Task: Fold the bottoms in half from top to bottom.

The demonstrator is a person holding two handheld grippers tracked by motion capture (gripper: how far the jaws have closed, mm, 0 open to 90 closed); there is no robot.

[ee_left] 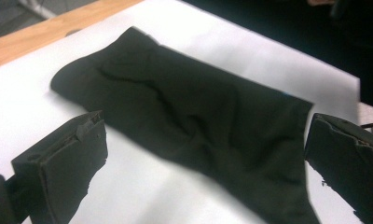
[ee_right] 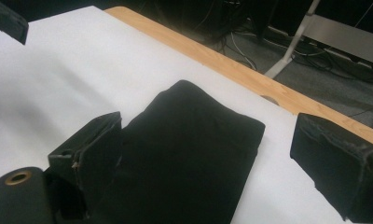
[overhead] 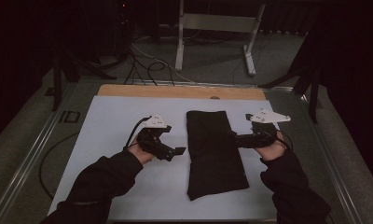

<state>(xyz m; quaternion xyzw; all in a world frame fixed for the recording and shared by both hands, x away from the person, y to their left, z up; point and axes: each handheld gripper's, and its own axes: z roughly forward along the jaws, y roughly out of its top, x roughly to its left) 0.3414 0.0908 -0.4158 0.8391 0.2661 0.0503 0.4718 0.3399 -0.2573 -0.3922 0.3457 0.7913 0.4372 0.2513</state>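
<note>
Midway between two sets of tongs, a folded black cloth (overhead: pixel 215 151) lies flat on the white sheet (overhead: pixel 110 121) covering the desk (overhead: pixel 175 91). Left tongs (overhead: pixel 177 151) sit just beside the cloth's left edge, jaws spread apart and holding nothing; bare white sheet stretches away behind them. Right tongs (overhead: pixel 234 138) point at the cloth's right edge, jaws likewise released, one jaw over the dark fabric in the right gripper view. Beyond the cloth's far short edge a band of white runs up to the desk's wooden rim. Open sheet also flanks both long sides. A person's dark sleeves (overhead: pixel 100 184) enter from below.
</note>
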